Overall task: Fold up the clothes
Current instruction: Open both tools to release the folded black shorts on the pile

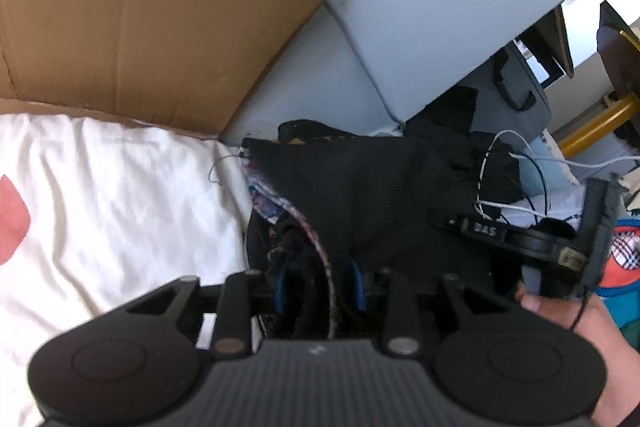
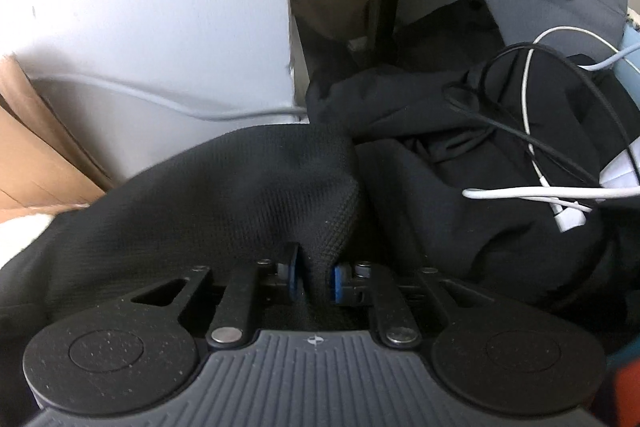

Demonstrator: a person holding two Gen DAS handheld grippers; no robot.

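Seen from the left wrist: black mesh garment (image 1: pixel 360 187) heaped at centre, a patterned lining edge (image 1: pixel 276 207) showing at its nine o'clock side. Left tongs (image 1: pixel 320 287) low in view, blue pads set partly apart with dark cloth and the lining edge between them; unclear whether pressing. At nine o'clock, white bedding (image 1: pixel 120 195) with a red patch; at eleven o'clock, a cardboard flap (image 1: pixel 160 19). At three o'clock, a hand (image 1: pixel 580 339) gripping the other device beside tangled white and black cables (image 1: pixel 520 183).

Seen from the right wrist: right tongs (image 2: pixel 314 281) slightly spread, a ridge of the same garment between the blue pads, against both. White charging cable (image 2: pixel 532 193) at three o'clock across more dark clothing (image 2: pixel 460 167).
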